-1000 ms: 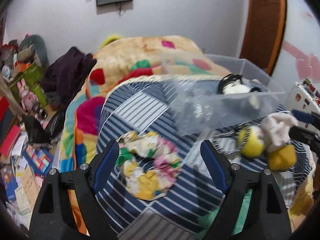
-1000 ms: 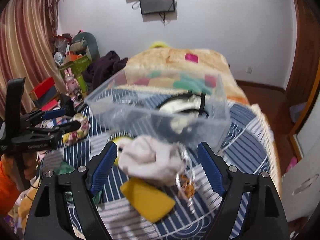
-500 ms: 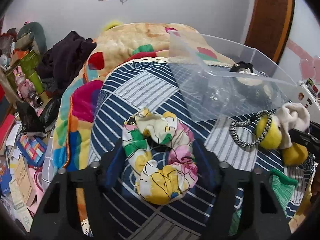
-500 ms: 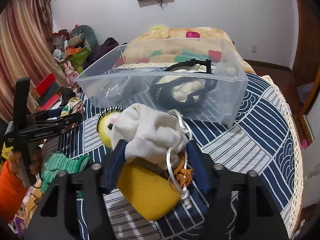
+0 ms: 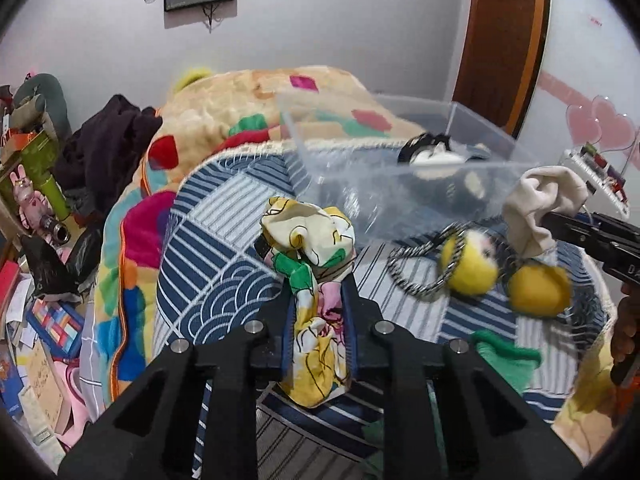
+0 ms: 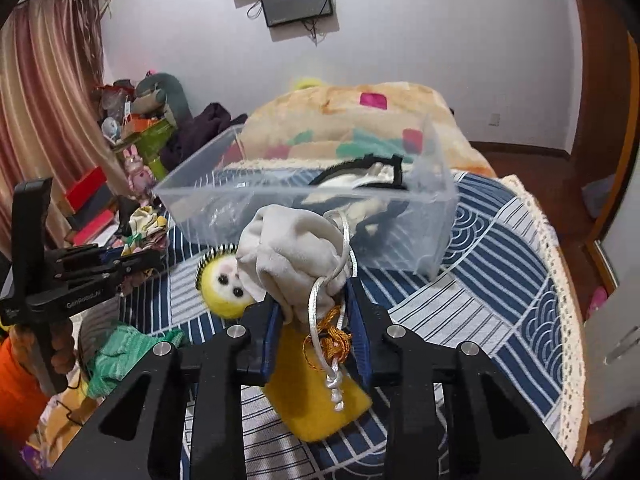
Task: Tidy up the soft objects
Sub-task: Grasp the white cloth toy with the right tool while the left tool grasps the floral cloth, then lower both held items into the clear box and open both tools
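Note:
My left gripper (image 5: pixel 316 292) is shut on a floral scrunchie (image 5: pixel 312 248) and holds it above the striped blue bedcover (image 5: pixel 224 248). My right gripper (image 6: pixel 316 300) is shut on a beige drawstring pouch (image 6: pixel 288 248), lifted off the bed; it also shows in the left wrist view (image 5: pixel 540 204). A clear plastic bin (image 6: pixel 280 208) stands just beyond both, holding a black-and-white item (image 6: pixel 360 180). A yellow plush face (image 6: pixel 224 284), a yellow felt piece (image 6: pixel 320 400) and a green knit item (image 6: pixel 120 352) lie on the bed.
A braided band (image 5: pixel 420 276) lies by the yellow plush (image 5: pixel 472 268). A patchwork blanket (image 5: pixel 248 120) is heaped behind the bin. Clutter, boxes and toys (image 5: pixel 36 184) fill the floor to the left. The bed's lace edge (image 6: pixel 560 280) runs along the right.
Both grippers have shut: the left on the scrunchie, the right on the pouch. Both items are now lifted off the bedcover toward the bin.

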